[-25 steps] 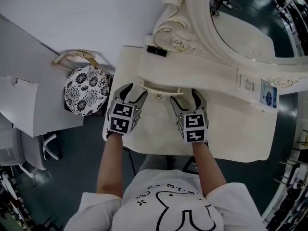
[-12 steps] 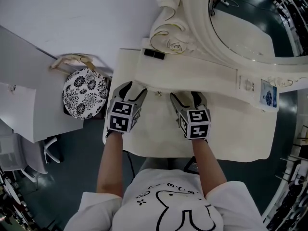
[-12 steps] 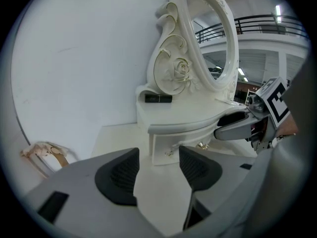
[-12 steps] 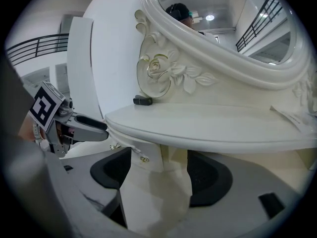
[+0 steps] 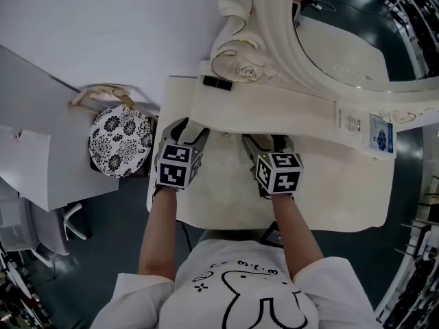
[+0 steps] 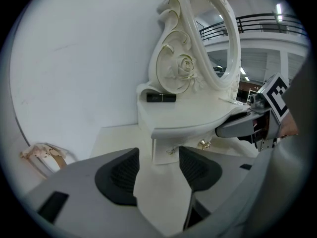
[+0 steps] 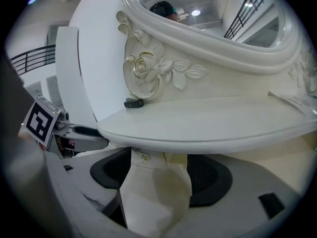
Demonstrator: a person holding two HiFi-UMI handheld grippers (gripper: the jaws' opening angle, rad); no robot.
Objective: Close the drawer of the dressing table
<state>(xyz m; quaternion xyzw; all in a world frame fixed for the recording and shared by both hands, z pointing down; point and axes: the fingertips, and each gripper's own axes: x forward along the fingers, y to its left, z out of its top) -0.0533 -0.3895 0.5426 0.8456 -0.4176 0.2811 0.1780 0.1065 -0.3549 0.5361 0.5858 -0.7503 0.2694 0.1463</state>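
The dressing table's small drawer (image 5: 226, 134) sits pushed in under the raised shelf (image 5: 274, 112). Only its front face with a small gold knob shows, in the left gripper view (image 6: 166, 150) and the right gripper view (image 7: 147, 158). My left gripper (image 5: 191, 130) is open just left of the drawer front, its tips at the shelf's edge. My right gripper (image 5: 266, 141) is open just right of it, tips tucked under the shelf's lip. In the right gripper view the white drawer front stands between the right gripper's (image 7: 158, 175) dark pads. The left gripper (image 6: 158, 165) holds nothing.
An oval mirror (image 5: 343, 46) in a carved white frame rises behind the shelf. A small black object (image 5: 217, 82) lies at the shelf's left end, and paper tags (image 5: 381, 132) at its right. A stool with a black-and-white patterned cushion (image 5: 122, 140) stands left of the table (image 5: 226, 197).
The drawer, which stuck out from under the shelf a second ago, has slid in. Both grippers have moved forward with it up to the shelf's edge.
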